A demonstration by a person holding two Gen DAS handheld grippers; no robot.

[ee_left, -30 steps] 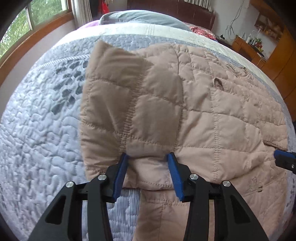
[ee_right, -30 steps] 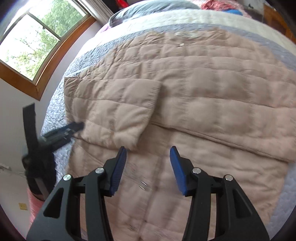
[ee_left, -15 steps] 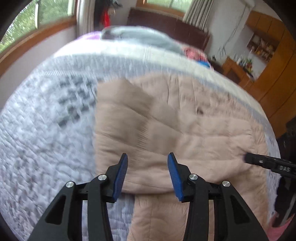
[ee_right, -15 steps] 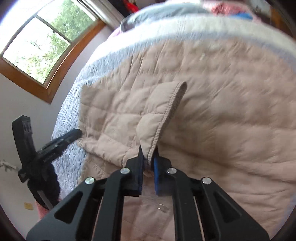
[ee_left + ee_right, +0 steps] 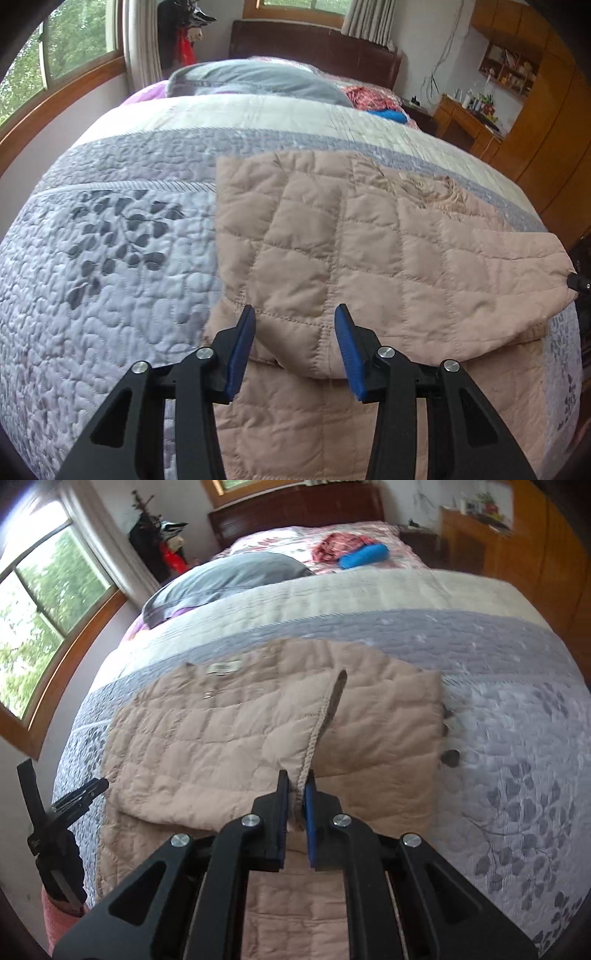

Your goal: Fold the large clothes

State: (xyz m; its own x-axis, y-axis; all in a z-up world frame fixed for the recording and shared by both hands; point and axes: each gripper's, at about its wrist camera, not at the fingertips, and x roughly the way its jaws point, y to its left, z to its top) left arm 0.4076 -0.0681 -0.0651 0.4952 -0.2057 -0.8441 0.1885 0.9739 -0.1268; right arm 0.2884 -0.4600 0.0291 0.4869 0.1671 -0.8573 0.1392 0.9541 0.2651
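Now the right gripper pinches the ribbed cuff of the quilted beige padded jacket lying on the grey leaf-patterned bedspread; the left gripper hovers spread above a fold, gripping nothing

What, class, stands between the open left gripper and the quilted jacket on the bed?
Nothing visible does. The left gripper hangs open directly over the pink quilted jacket, with only air between its blue pads and the fabric's folded edge.

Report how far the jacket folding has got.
Done: one side of the quilted jacket already lies folded over the body. In hand: the right gripper pinches the ribbed cuff, raised above the jacket; the left gripper is open. Left: laying that sleeve down and the final folds.
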